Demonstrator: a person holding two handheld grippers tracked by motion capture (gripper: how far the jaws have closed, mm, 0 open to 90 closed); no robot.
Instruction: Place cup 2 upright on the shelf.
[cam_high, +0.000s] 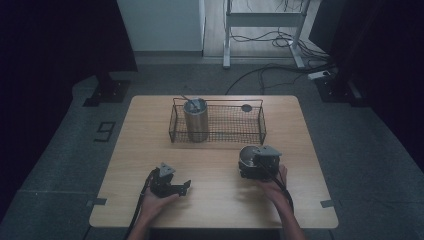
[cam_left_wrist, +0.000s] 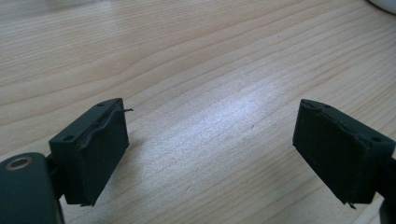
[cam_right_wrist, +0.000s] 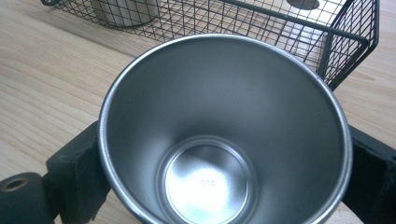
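Dim high view, bright sharp gripper views

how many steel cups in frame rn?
2. One cup sits between the right gripper jaws, on the table in front of the wire basket. The other cup stands upright inside the basket, at its left end. None seem hidden.

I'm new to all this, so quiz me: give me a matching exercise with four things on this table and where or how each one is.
1 steel cup
2 wire basket
3 metal canister
4 left gripper

a standing in the basket's left end
b at the table's far side
c jaws apart, nothing between them
d between the right gripper's jaws

Pairs: 1-d, 2-b, 3-a, 4-c
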